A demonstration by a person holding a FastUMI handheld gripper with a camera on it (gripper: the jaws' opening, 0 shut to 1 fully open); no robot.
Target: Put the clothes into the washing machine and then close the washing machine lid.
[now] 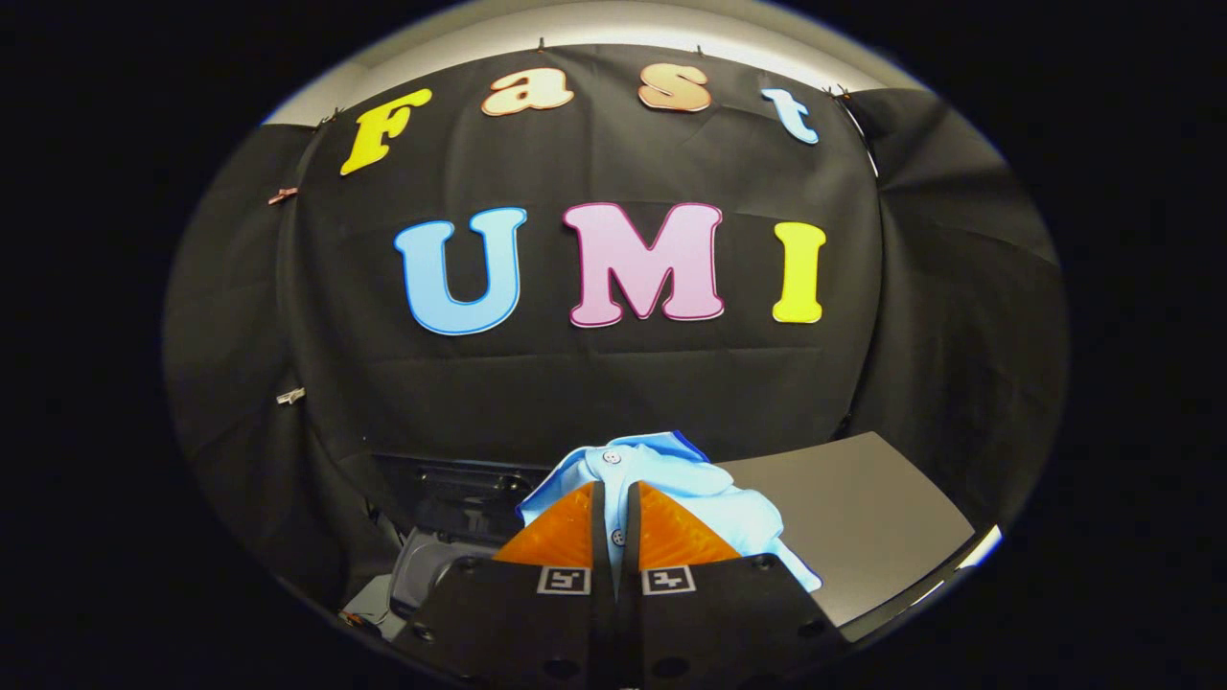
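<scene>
A light blue shirt (671,479) with white buttons hangs bunched between my two orange fingers (561,532). My gripper (615,513) is shut on the shirt, its folds spilling out ahead of the fingers and down to the right. Below and to the left of the fingers lies the dark washing machine (451,508), seen from above with a grey rim. A flat grey panel (853,517), probably the machine's lid or top, stretches out to the right beneath the shirt.
The booth's black cloth wall (613,383) stands close behind the machine, held by small clips (290,395) at the left.
</scene>
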